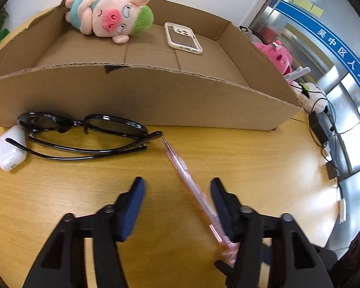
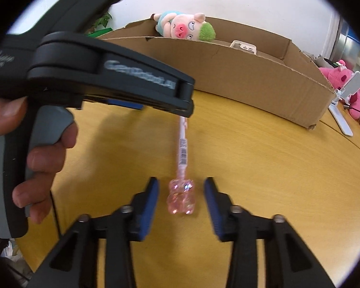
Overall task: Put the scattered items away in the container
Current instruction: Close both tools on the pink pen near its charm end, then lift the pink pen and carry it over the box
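At the bottom of the left wrist view the left tongs (image 1: 177,193) stand apart over the bench (image 1: 252,158), and the pen (image 1: 192,184) crosses the gap slantwise, its barrel running under or against the right-hand finger; whether that pad presses on it I cannot tell, while the other pad is clearly off it. In the right wrist view the right tongs (image 2: 181,198) also stand apart, one pad on each side of the pen's pink bear-shaped cap, with bench showing on both sides, so nothing is clamped. The pen lies on the wood, tip toward the box (image 1: 141,96).

Outward, at the middle left of the left view, the glasses (image 1: 84,132) lie folded just in front of the box wall, touching a white case (image 1: 10,148). Inside the box, at the top of the frame, rest a pig toy (image 1: 108,16) and a phone case (image 1: 182,38).

The risks, as I judge them: both tongs aim at one thin pen, so they may collide or drag it two ways. The glossy cap could squirt out of a closing grip. The left tongs sit off-centre on the slanted barrel, so closing may roll the pen away toward the glasses instead of catching it.
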